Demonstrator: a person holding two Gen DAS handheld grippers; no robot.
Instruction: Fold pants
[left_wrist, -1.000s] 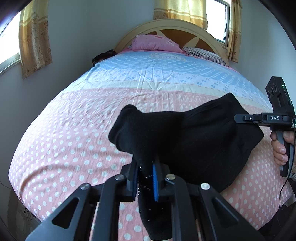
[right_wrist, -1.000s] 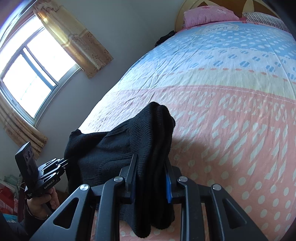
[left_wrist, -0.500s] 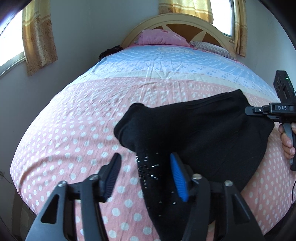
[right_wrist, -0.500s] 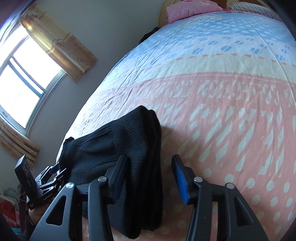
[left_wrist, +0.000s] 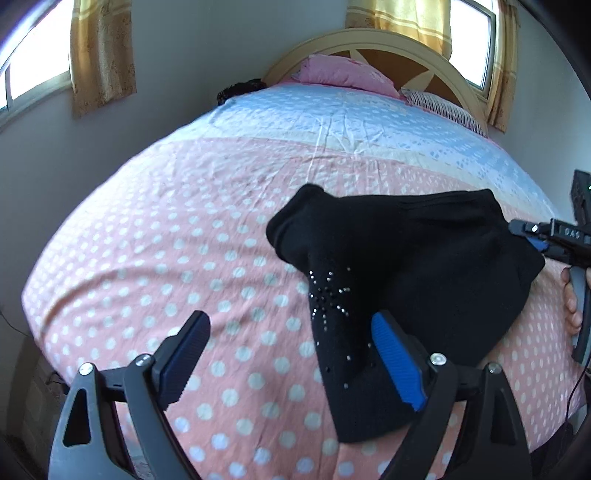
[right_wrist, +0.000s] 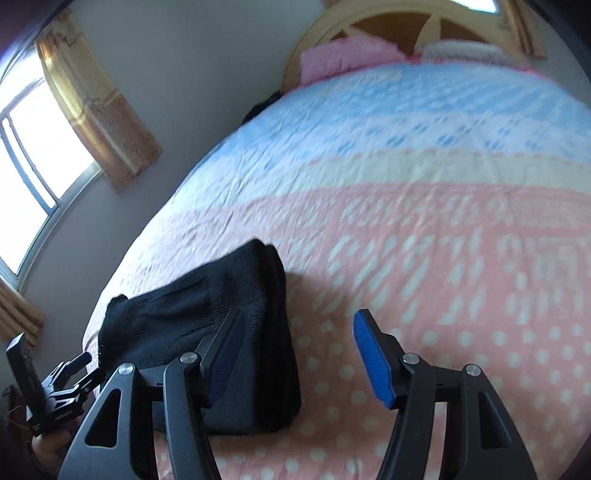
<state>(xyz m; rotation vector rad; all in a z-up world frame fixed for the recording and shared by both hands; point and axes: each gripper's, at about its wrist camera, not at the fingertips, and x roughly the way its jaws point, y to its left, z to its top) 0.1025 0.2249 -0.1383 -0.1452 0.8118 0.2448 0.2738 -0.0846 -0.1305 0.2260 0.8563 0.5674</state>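
Note:
The black pants (left_wrist: 399, 266) lie folded in a bundle on the pink dotted bedspread near the bed's foot, with a sequinned leg end trailing toward me. My left gripper (left_wrist: 291, 354) is open and empty, just in front of that leg end. In the right wrist view the pants (right_wrist: 221, 317) lie to the left; my right gripper (right_wrist: 295, 354) is open and empty, its left finger beside the bundle's near edge. Each gripper shows in the other's view, the right one (left_wrist: 532, 236) and the left one (right_wrist: 81, 365).
The bed (left_wrist: 184, 229) has a pink dotted lower half and a blue upper half. A pink pillow (left_wrist: 340, 72) and a striped pillow (left_wrist: 443, 107) lie by the arched headboard. Curtained windows (right_wrist: 44, 162) flank the bed. A dark object (left_wrist: 240, 86) sits at the bed's far left corner.
Both grippers were shut on the pants one second ago. Both have opened, let go and drawn back; the pants now rest on the bed.

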